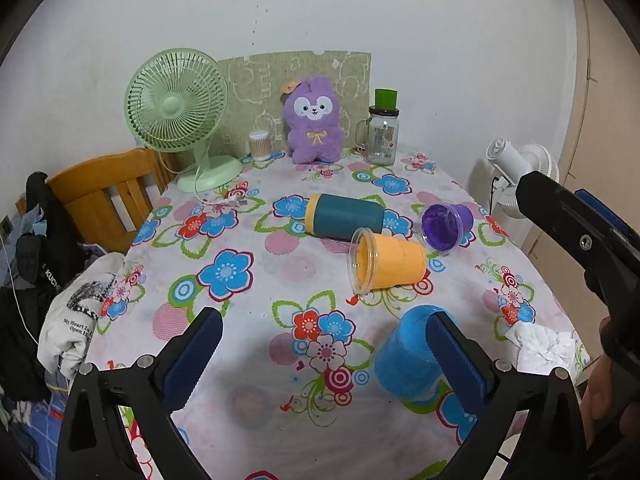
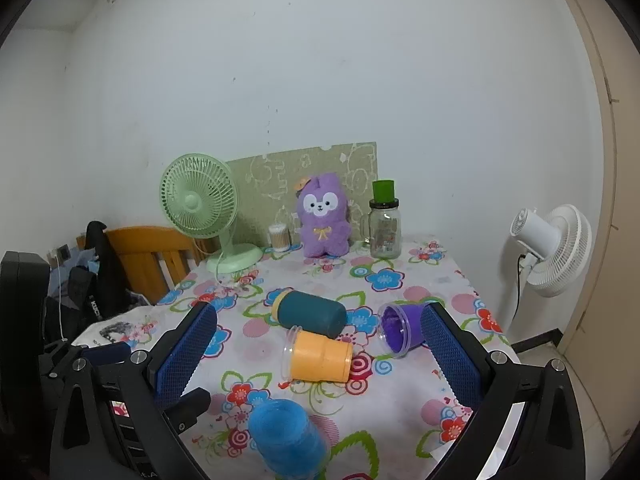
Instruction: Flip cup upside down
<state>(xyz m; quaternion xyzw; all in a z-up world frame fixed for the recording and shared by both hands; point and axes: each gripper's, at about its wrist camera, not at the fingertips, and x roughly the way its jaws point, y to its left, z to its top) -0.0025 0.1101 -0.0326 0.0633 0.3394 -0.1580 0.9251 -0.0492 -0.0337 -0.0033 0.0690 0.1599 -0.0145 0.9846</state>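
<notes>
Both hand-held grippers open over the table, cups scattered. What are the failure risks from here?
1. The orange cup, teal cup and purple cup lie on their sides close together; gripping one may nudge or roll a neighbour.
2. The blue cup, apparently already inverted, stands near the table's front edge, right by the left hand-held gripper; a swing might topple it.

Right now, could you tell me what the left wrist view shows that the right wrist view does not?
Only the left wrist view shows the crumpled tissue at the table's right edge and the person's hand. Only the right wrist view shows the white fan whole. Both show the blue cup upside down, the orange cup, teal cup and purple cup lying on their sides, and the green fan.
</notes>
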